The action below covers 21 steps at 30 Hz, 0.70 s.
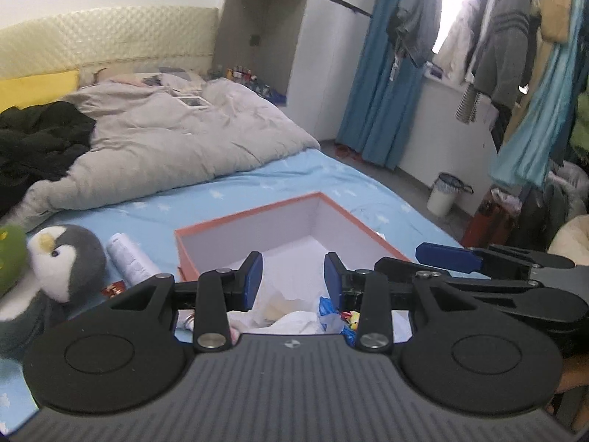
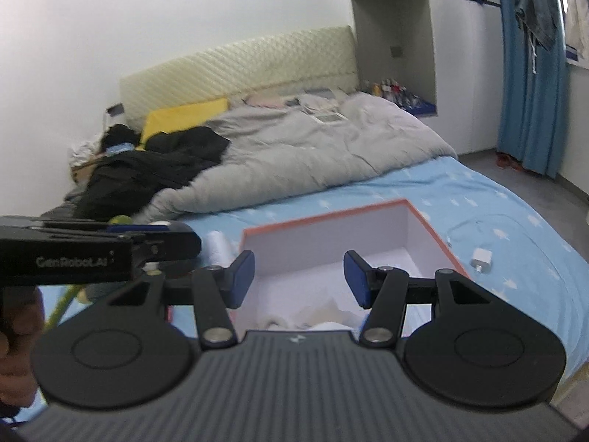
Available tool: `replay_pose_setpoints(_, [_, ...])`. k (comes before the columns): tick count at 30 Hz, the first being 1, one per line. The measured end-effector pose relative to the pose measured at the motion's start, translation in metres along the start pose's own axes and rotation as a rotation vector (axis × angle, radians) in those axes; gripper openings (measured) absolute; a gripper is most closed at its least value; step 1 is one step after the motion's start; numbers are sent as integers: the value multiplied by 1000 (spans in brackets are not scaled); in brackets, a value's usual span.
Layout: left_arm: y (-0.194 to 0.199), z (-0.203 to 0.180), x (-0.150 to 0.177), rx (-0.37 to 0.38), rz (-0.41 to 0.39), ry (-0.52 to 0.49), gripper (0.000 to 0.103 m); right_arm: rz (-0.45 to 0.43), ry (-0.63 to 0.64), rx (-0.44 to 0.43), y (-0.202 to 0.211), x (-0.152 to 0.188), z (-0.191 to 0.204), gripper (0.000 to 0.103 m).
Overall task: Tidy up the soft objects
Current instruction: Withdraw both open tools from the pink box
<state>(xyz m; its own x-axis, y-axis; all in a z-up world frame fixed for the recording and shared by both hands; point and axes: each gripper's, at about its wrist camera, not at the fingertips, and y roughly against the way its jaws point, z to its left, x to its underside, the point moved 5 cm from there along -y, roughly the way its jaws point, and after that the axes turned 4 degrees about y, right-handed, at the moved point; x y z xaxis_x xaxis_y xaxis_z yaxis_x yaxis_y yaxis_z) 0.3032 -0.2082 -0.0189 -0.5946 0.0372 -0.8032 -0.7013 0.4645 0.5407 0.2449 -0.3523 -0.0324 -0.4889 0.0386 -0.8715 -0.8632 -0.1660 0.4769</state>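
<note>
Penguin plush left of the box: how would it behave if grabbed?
The penguin plush looks stuffed and fuzzy, so it would probably squash between the fingers and weigh little. Its rounded head might roll if nudged. Nothing suggests it is fragile.

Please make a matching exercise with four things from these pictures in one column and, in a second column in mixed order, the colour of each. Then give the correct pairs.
Things:
1. penguin plush
2. box
3. duvet
4. pillow

Colours:
A. yellow
B. grey and white, with a yellow beak
C. plain light grey
D. orange rim, white inside

Pairs: 1-B, 2-D, 3-C, 4-A
</note>
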Motion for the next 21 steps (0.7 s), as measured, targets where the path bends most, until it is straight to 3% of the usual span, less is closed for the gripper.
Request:
replay_pose_setpoints(9, [49,24,11,-40,-42,56,43,-61,59,-59,12,-14,44,57])
replay_pose_setpoints(21, [88,72,43,-104,-41,94,43,-70,88,-133,22,8,90,57])
